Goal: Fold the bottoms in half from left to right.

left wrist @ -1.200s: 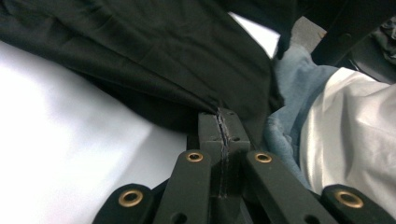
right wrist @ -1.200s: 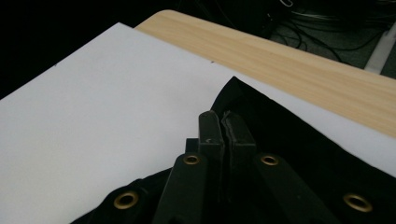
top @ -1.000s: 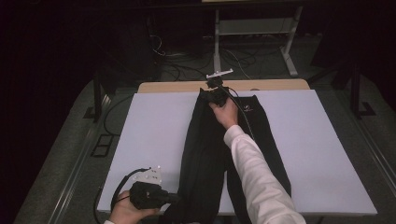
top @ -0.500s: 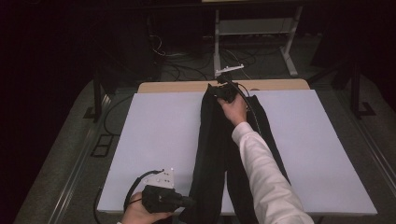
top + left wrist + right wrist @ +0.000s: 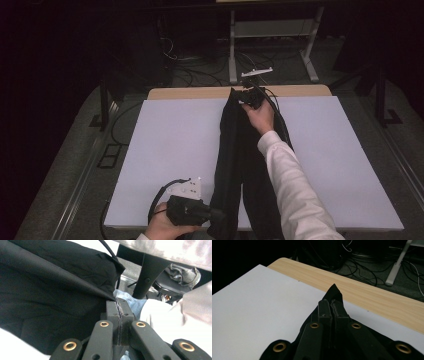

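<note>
Two outstretched hands (image 5: 260, 116) (image 5: 162, 227), seemingly pinching cloth (image 5: 240, 160)

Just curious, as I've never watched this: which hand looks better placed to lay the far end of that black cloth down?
Probably the right hand-held gripper: it pinches the black cloth's far end.

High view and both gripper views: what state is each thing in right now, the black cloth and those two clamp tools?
Black garment: folded lengthwise into a long strip, lying down the white table top, near end past the front edge.
Left gripper: shut on the garment's near end.
Right gripper: shut on the garment's far end, near the wooden strip.
</note>
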### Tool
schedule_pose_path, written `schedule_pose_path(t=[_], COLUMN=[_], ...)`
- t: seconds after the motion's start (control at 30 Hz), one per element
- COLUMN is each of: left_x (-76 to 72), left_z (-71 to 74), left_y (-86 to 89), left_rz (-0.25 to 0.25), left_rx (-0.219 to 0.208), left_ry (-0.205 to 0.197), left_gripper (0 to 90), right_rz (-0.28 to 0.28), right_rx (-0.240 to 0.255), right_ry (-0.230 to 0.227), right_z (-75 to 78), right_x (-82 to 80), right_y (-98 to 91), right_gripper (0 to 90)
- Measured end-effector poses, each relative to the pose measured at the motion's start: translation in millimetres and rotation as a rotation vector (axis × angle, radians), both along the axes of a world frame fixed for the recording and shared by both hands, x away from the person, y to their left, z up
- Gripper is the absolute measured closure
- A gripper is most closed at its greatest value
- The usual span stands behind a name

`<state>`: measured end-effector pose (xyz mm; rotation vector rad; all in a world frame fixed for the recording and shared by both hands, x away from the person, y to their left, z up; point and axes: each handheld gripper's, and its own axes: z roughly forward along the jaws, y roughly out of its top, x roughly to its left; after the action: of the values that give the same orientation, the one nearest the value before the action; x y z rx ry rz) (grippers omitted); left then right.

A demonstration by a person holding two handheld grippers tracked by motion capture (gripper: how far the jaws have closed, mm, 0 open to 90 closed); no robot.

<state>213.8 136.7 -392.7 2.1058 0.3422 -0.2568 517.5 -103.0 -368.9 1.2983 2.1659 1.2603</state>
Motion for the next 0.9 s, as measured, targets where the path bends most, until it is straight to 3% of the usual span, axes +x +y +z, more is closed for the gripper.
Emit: schedule_pose_path(t=[0.4, 0.9], left_x=[2.0, 3.9], left_z=[1.5, -2.8], left_y=[-23.0, -46.5], left_rz=[-0.041, -0.05], left_rx=[-0.023, -0.03], left_ry=[-0.009, 0.005], left_gripper=[89.1, 89.1], right_rz=[-0.036, -0.044], right_rx=[-0.005, -0.028], right_ry=[0.006, 0.043], right_z=[-3.4, -12.2], right_x=[-4.4, -2.1], right_y=[-25.5, -45.9], right_gripper=[86.2, 86.1])
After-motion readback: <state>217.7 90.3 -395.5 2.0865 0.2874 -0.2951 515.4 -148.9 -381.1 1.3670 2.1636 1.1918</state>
